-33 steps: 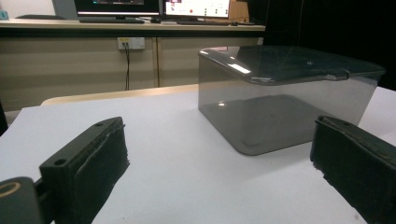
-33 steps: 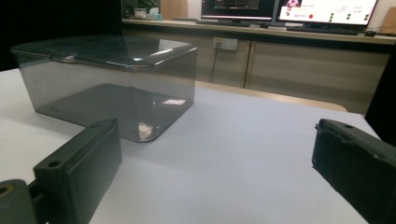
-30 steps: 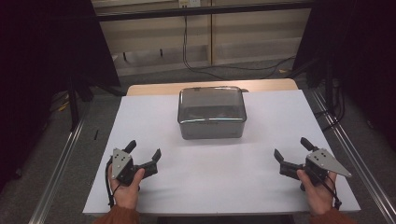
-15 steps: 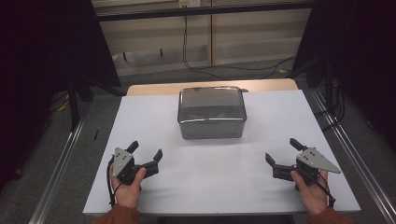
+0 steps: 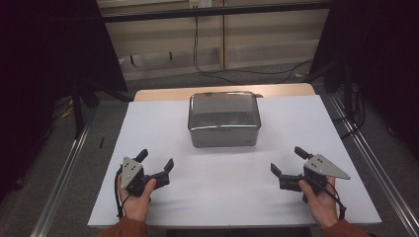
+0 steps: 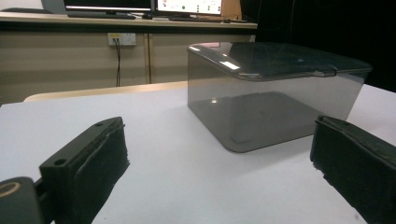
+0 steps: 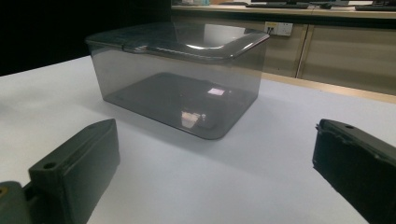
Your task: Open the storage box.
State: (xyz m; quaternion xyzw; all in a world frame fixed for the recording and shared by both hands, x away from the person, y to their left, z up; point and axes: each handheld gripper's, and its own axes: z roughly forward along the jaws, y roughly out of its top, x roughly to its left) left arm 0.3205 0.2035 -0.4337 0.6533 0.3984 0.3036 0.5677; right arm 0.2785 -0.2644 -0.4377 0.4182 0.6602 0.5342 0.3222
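A: Where does the smoky clear box (image 5: 224, 118) sit?

B: It stands on the white bench (image 5: 163, 123), toward the far edge and about midway across, with its lid (image 5: 223, 105) closed on top. In the left gripper view the box (image 6: 273, 93) lies ahead and to the right of the jaws; in the right gripper view the box (image 7: 180, 74) lies ahead and to the left.

A: And the 2 tongs?

B: The left tongs (image 5: 157, 166) rest low near the front left of the bench, held in the person's left hand (image 5: 136, 197), and their jaws stand wide apart with nothing between them. The right tongs (image 5: 287, 161) are near the front right, held in the right hand (image 5: 320, 202), jaws also spread wide and empty.

A: Are either of them touching the box?

B: No. Both are well apart from it, with bare bench in between. Each set points roughly inward and forward toward the box.
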